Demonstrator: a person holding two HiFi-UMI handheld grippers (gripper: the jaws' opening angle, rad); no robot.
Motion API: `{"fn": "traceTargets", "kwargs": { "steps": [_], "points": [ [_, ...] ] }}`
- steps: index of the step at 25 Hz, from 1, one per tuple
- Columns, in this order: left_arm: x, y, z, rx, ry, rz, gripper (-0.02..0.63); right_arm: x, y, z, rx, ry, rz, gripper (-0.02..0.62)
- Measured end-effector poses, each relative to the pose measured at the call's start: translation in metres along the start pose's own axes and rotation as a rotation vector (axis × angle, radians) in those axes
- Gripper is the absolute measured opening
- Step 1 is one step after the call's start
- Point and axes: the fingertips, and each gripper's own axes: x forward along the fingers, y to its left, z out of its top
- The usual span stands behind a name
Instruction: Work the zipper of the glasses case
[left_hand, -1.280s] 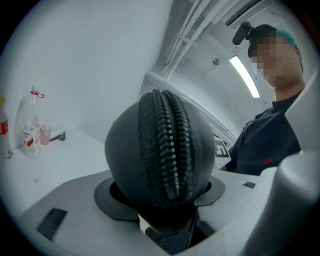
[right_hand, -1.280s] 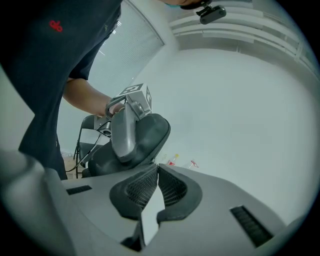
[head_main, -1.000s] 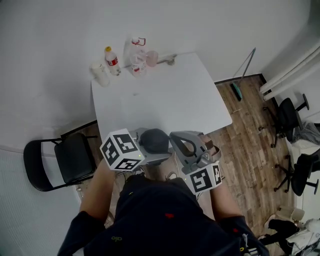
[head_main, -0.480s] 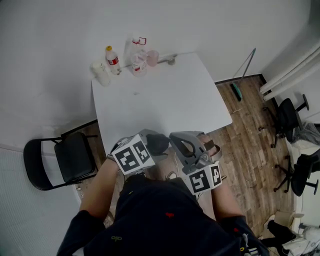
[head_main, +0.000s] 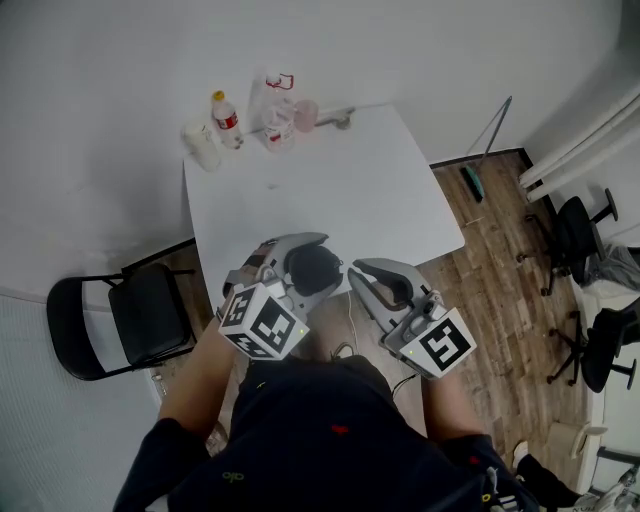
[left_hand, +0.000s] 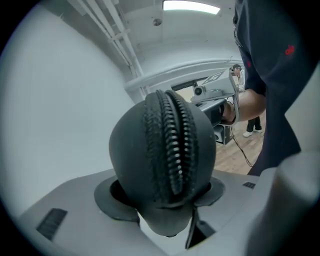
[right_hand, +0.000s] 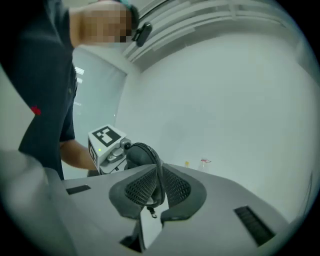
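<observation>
A black oval glasses case (head_main: 312, 272) sits between the jaws of my left gripper (head_main: 318, 262), which is shut on it above the table's near edge. In the left gripper view the case (left_hand: 162, 170) fills the middle, with its closed zipper teeth (left_hand: 172, 145) running over the top toward the camera. My right gripper (head_main: 356, 272) is just right of the case. In the right gripper view its ribbed pads (right_hand: 175, 187) are pinched on the thin zipper pull (right_hand: 159, 186), which leads up to the case (right_hand: 142, 155). A small metal piece hangs below the pads.
The white table (head_main: 330, 190) carries bottles (head_main: 225, 120) and a clear container (head_main: 275, 115) at its far left corner. A black chair (head_main: 140, 320) stands at the left, office chairs (head_main: 580, 235) on the wooden floor at the right. The person's dark-clothed body fills the bottom of the head view.
Both grippers have rolled. The left marker cube swung down toward the person, exposing more of the case. The right marker cube shifted right and lower.
</observation>
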Motion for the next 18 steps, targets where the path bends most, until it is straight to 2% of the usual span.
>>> {"fn": "traceTargets", "kwargs": {
  "steps": [3,5,6,8,10,14,18],
  "points": [
    [-0.007,0.011,0.014,0.080,-0.041,0.076,0.276,-0.013,-0.005,0.005,0.318,-0.120,0.124,0.025],
    [-0.008,0.014,0.019,0.133,-0.038,0.099,0.276,-0.018,-0.007,0.015,0.541,-0.219,0.227,0.026],
    [-0.007,0.013,0.019,0.160,-0.030,0.101,0.276,-0.019,-0.007,0.020,0.611,-0.249,0.267,0.039],
    [-0.006,0.010,0.020,0.204,-0.020,0.097,0.276,-0.019,-0.005,0.022,0.677,-0.257,0.315,0.081],
    [-0.005,0.007,0.022,0.233,-0.021,0.101,0.276,-0.017,-0.001,0.014,0.719,-0.221,0.338,0.112],
    [-0.002,0.007,0.024,0.293,-0.005,0.122,0.276,-0.018,0.009,0.003,0.893,-0.212,0.429,0.112],
    [0.000,0.007,0.020,0.348,0.018,0.129,0.276,-0.019,0.008,0.003,0.997,-0.255,0.480,0.112]
  ]
}}
